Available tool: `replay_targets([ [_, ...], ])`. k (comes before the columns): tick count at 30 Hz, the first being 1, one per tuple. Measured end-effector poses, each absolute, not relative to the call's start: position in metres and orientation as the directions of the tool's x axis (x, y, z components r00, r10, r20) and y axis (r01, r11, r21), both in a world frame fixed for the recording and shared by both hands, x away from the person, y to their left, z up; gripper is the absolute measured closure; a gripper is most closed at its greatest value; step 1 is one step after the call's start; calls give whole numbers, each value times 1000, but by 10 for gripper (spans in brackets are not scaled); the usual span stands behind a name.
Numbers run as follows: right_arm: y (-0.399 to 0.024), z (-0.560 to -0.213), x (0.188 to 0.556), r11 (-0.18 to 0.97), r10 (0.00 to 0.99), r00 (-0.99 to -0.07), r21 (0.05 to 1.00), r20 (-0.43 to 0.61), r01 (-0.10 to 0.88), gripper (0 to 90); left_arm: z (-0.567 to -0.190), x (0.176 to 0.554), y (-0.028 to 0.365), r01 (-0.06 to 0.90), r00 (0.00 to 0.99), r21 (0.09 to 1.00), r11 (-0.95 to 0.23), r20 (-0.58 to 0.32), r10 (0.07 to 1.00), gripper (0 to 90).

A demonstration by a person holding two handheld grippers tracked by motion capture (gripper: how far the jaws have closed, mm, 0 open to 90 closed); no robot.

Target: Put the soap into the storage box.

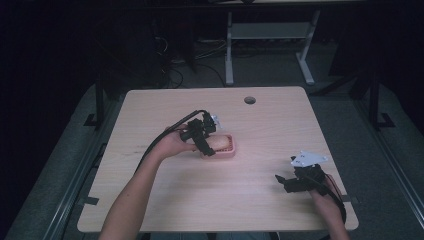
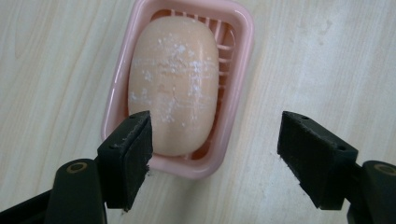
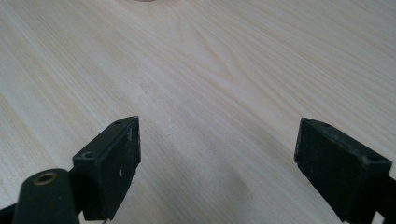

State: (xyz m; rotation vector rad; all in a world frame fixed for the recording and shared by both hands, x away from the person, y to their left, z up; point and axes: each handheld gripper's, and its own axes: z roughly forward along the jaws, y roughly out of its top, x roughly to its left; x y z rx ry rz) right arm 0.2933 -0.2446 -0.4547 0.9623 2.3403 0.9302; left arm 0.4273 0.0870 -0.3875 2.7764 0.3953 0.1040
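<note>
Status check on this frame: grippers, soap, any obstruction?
Left gripper open, hovering over the soap. Soap lies in the pink dish, ungrasped. Right gripper open, idle above bare table. Nothing in the way.

The soap [image 2: 173,84] was peach with white speckles, and it lay in a pink dish [image 2: 239,60] with thin slats. The bench [image 1: 165,195] was pale wood with wavy lines.

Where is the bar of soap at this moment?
The soap lies in the pink soap dish near the middle of the table, just ahead of the open left gripper, offset toward one jaw in the left gripper view.
</note>
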Motion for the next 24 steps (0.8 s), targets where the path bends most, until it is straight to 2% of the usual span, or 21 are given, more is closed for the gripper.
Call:
replay_targets([
  [24,-243,-456,294,536,745,-650,717,-152,446,139,-386,407,116,280,950,376,-883,21,311,254],
])
